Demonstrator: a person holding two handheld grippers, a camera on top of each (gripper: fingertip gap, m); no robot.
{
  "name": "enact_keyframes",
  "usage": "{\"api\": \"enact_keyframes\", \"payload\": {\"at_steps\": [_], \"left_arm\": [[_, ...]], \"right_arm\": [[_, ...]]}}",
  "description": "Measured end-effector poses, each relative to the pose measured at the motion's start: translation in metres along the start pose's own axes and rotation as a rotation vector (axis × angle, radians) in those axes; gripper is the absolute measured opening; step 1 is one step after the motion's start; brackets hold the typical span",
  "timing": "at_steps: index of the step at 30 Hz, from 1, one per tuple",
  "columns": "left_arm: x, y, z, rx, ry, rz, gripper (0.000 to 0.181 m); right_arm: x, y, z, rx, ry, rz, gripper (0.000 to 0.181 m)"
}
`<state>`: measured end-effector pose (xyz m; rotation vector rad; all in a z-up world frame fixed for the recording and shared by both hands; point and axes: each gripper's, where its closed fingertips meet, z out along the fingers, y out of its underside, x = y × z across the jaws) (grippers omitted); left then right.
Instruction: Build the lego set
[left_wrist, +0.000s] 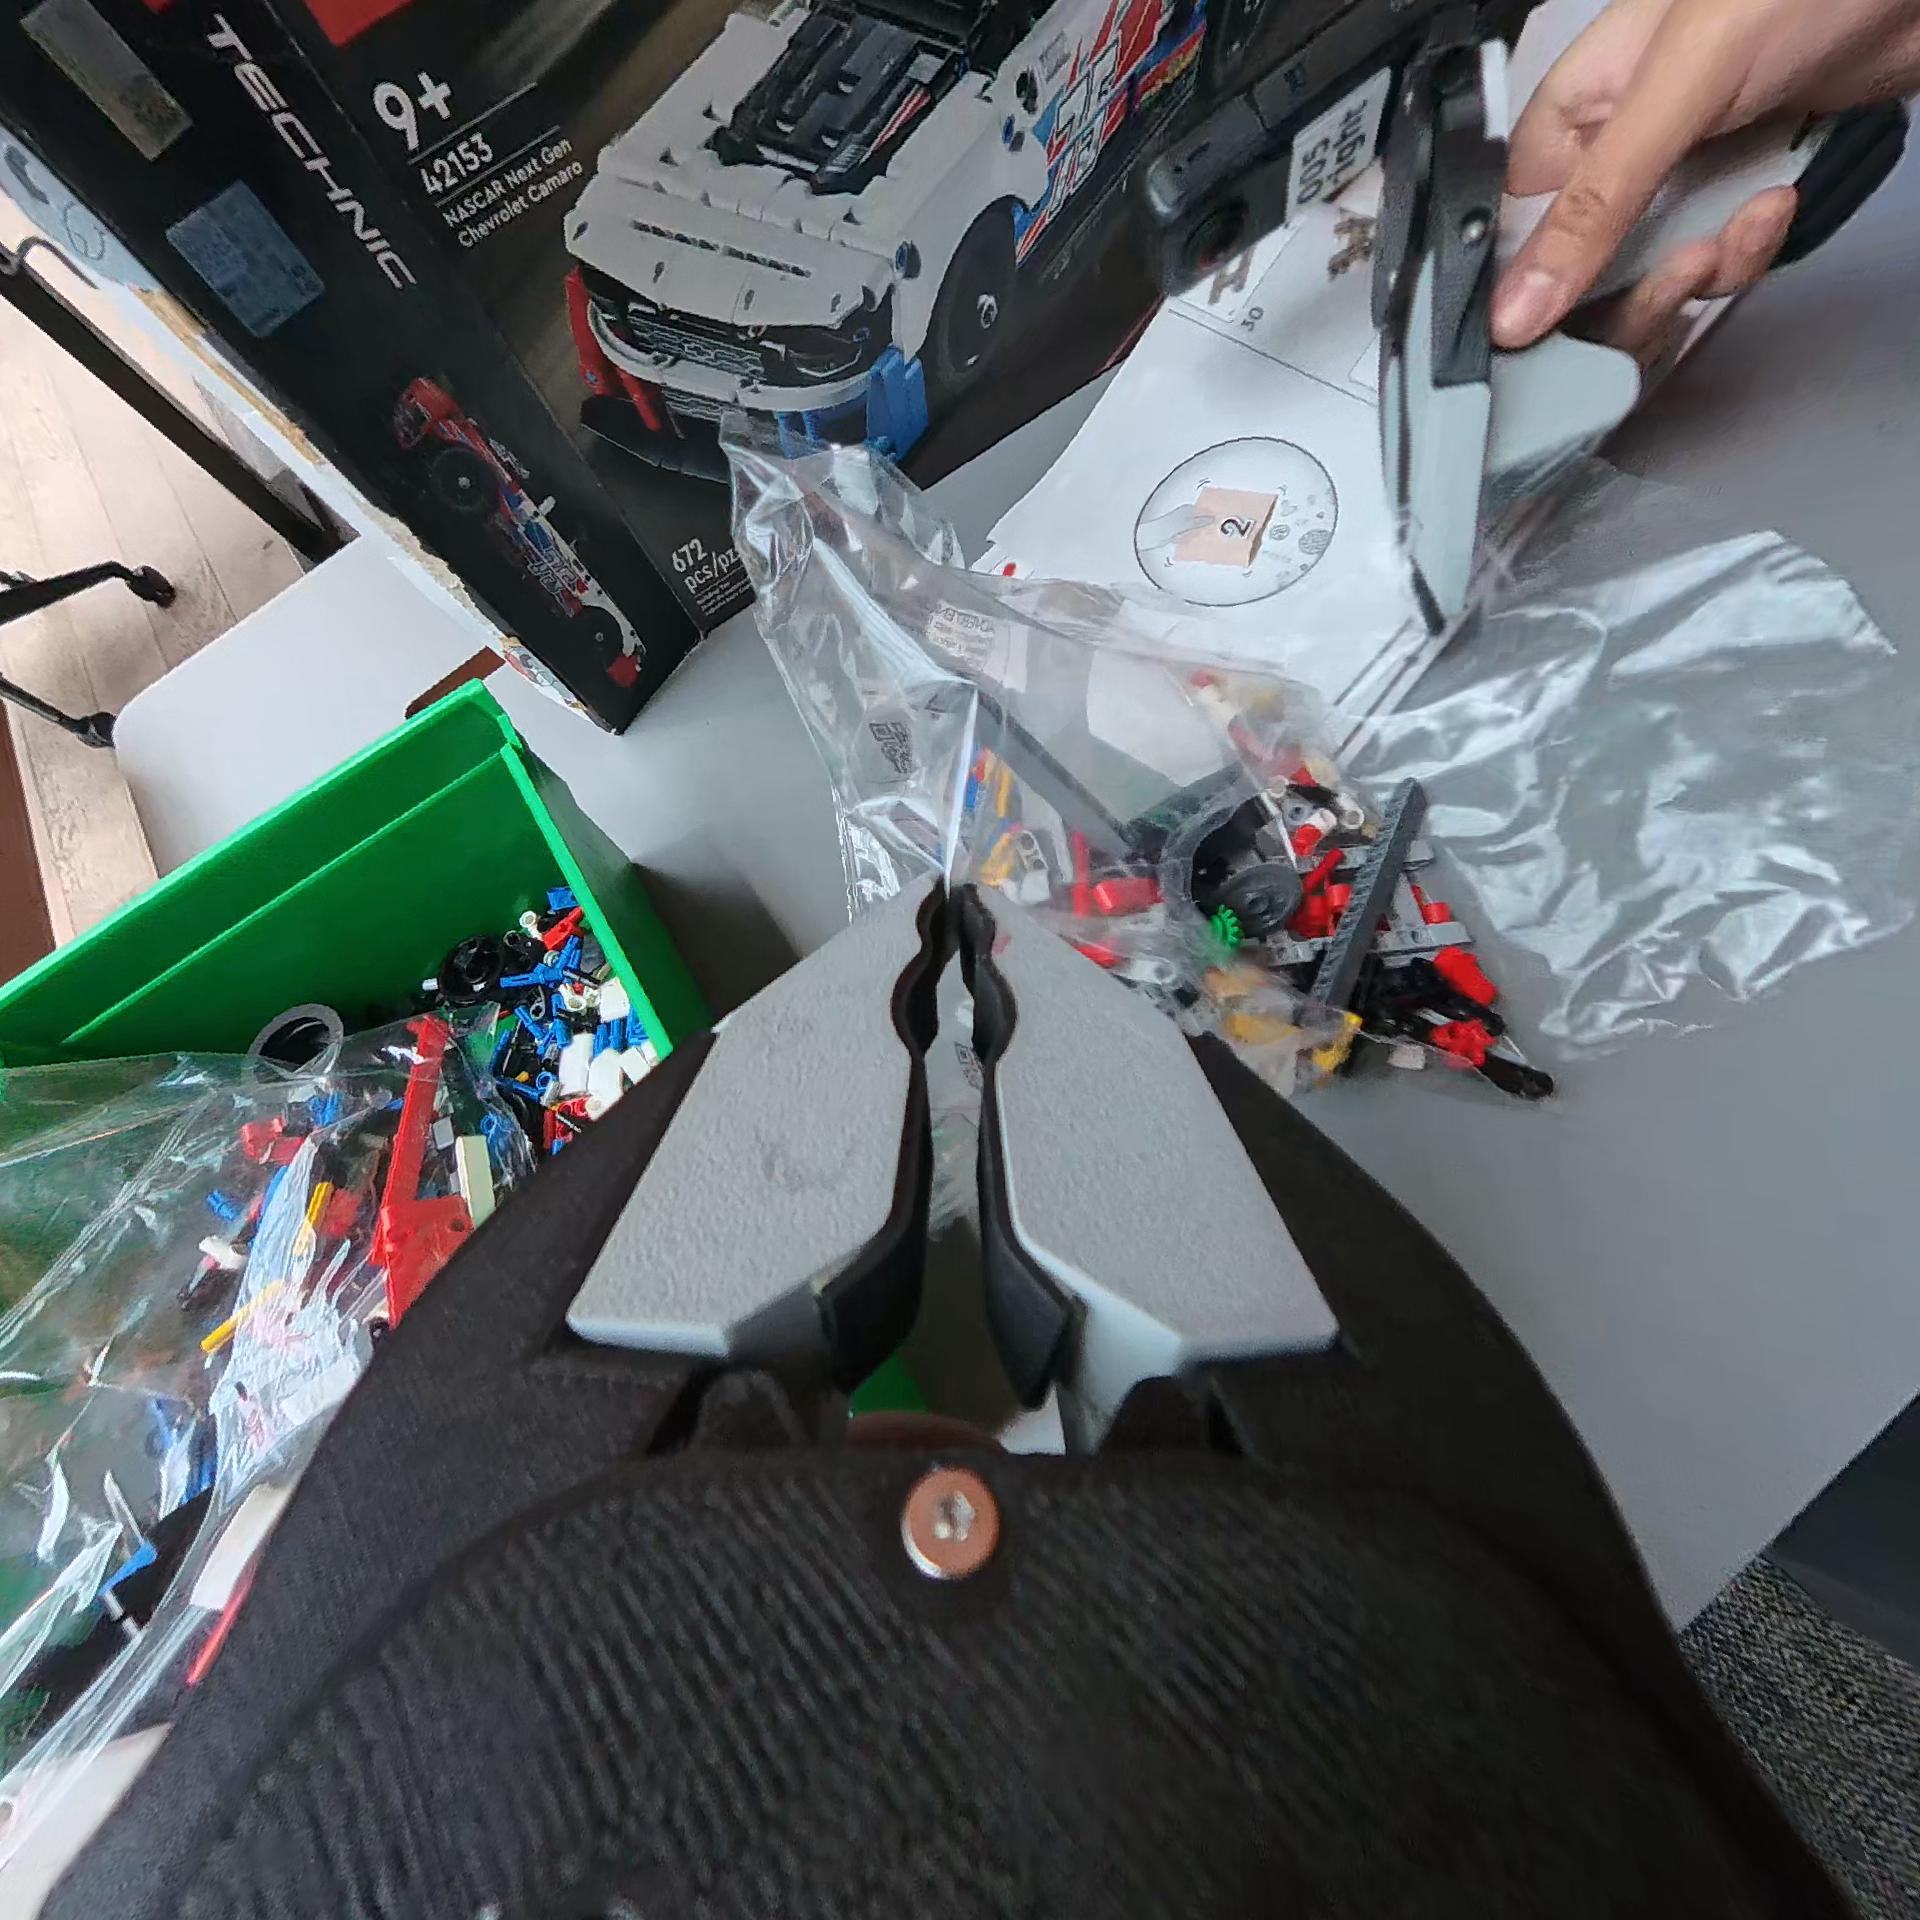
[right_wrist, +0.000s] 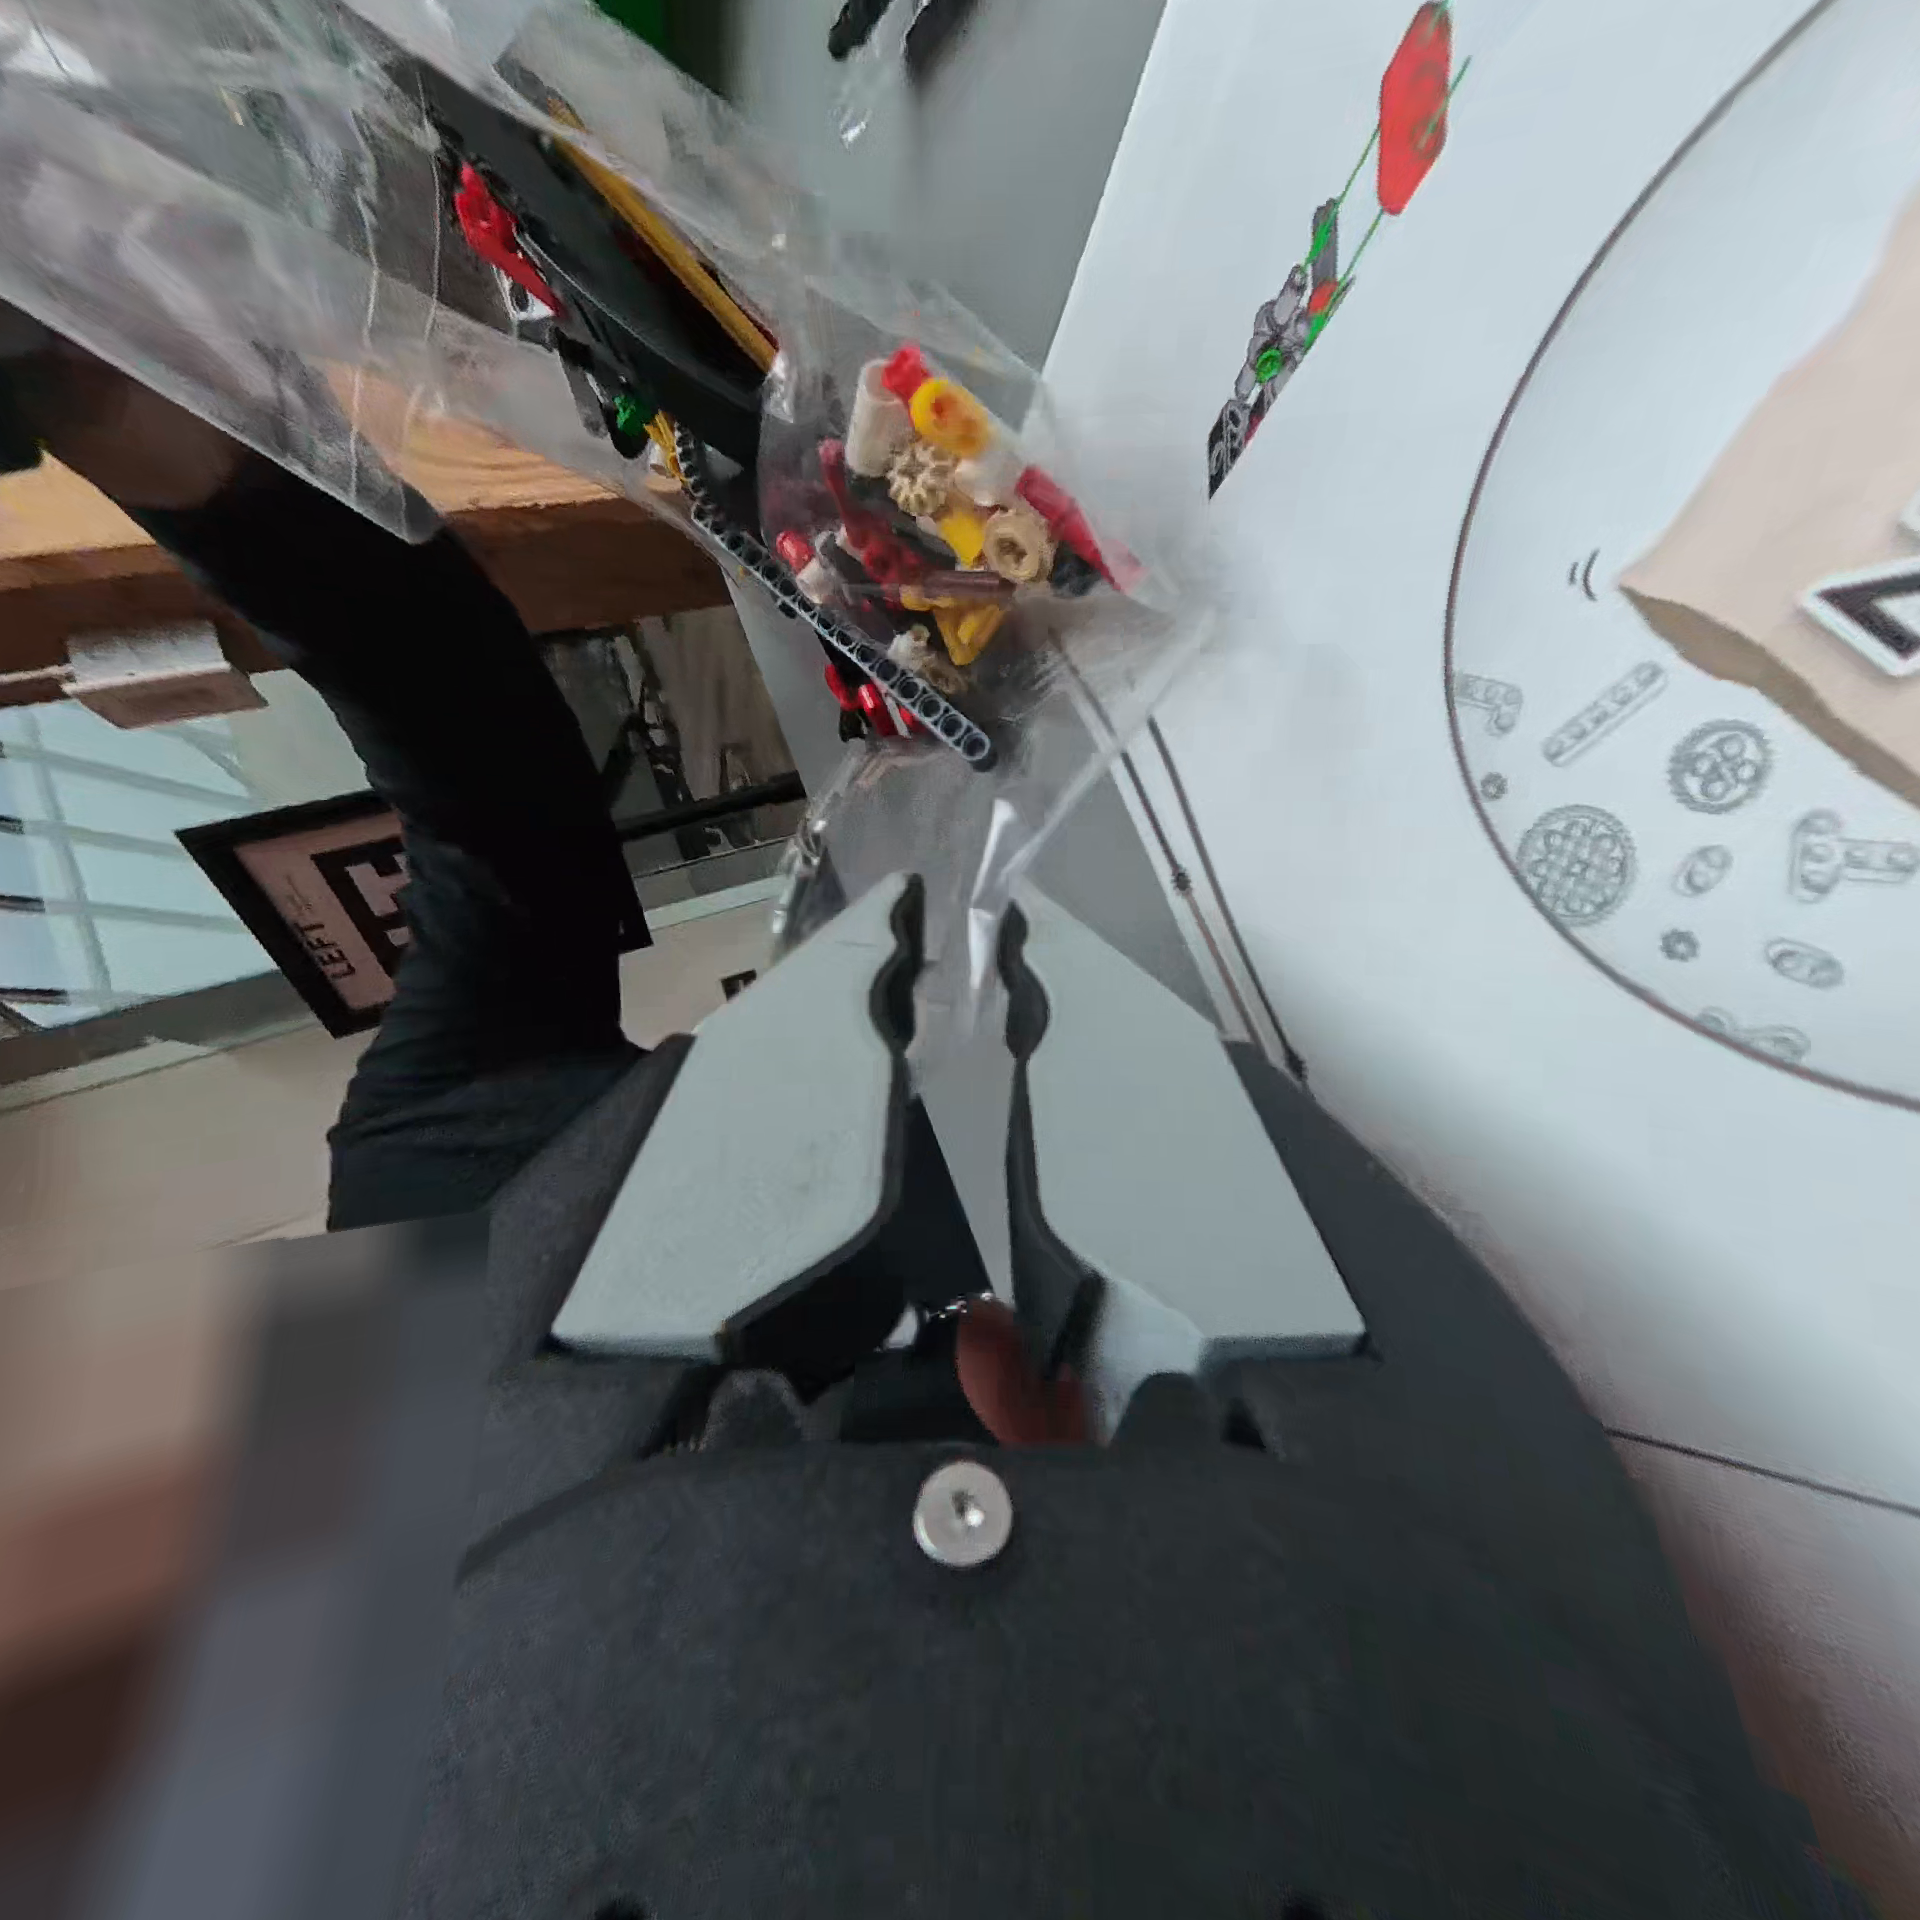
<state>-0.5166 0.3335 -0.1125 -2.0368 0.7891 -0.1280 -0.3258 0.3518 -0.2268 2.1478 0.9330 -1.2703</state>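
Note:
A clear plastic bag (left_wrist: 1039, 665) of small red, black and yellow lego pieces (left_wrist: 1320, 904) lies on the grey table (left_wrist: 1558, 1299). My left gripper (left_wrist: 956, 896) is shut on the near edge of this bag. My right gripper (left_wrist: 1439, 613), held by a hand (left_wrist: 1662, 135), points down at the bag's far side over the instruction booklet (left_wrist: 1226, 436). In the right wrist view the right gripper (right_wrist: 961, 914) is nearly closed, with a fold of the bag's film between its fingertips. The bag's pieces (right_wrist: 935, 520) bunch just ahead of it, beside the booklet (right_wrist: 1351, 727).
A green bin (left_wrist: 343, 862) at the left holds loose lego pieces and another clear bag of parts (left_wrist: 208, 1195). The black lego set box (left_wrist: 499, 312) stands at the back. A loose sheet of the bag's plastic (left_wrist: 1683, 790) spreads to the right.

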Motion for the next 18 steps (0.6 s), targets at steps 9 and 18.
{"api": "enact_keyframes", "payload": {"at_steps": [9,18], "left_arm": [[-0.003,0.013,0.003,-0.007,-0.007,-0.048,0.000],[0.015,0.026,0.021,0.103,-0.047,-0.168,0.000]], "right_arm": [[-0.003,-0.017,-0.026,0.189,0.138,-0.201,0.000],[-0.038,-0.052,-0.085,0.504,0.465,-0.565,0.000]]}}
